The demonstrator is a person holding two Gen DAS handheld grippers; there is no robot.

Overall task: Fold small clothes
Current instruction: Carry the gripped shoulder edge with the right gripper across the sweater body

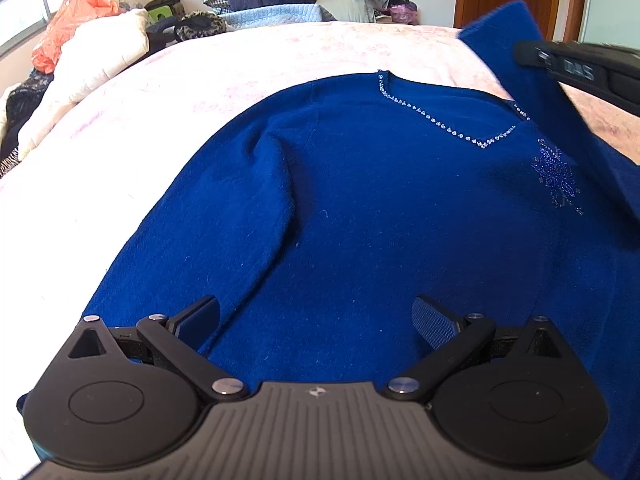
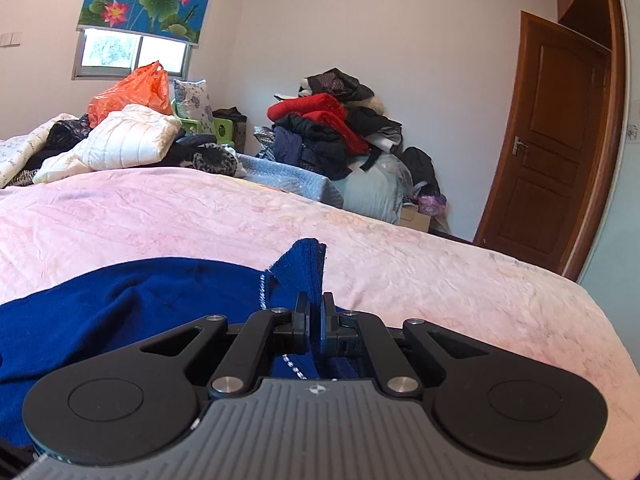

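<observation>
A royal-blue sweater (image 1: 360, 208) lies spread front-up across a bed covered by a pale pink blanket (image 1: 248, 68), filling the middle of your left wrist view. Its V-neck, edged with small clear beads (image 1: 448, 124), sits right of center, with a beaded motif just below it on the right.

Your left tongs (image 1: 318, 316) hover at the bottom of that view, above the sweater's lower part. The 2 pads stand wide apart with nothing between them.

Your right tongs (image 2: 316, 312) are clamped tight on the sweater's sleeve (image 2: 304, 268), whose end sticks up between the pads at the center of the right wrist view. In the left wrist view, the same sleeve rises at the upper right, with the black right tongs crossing it.

Beyond the bed, piled clothes (image 2: 328, 132), an orange plastic bag (image 2: 132, 92) and a white quilted cushion (image 2: 128, 140) sit in the background. A brown wooden door (image 2: 552, 140) stands on the right.
</observation>
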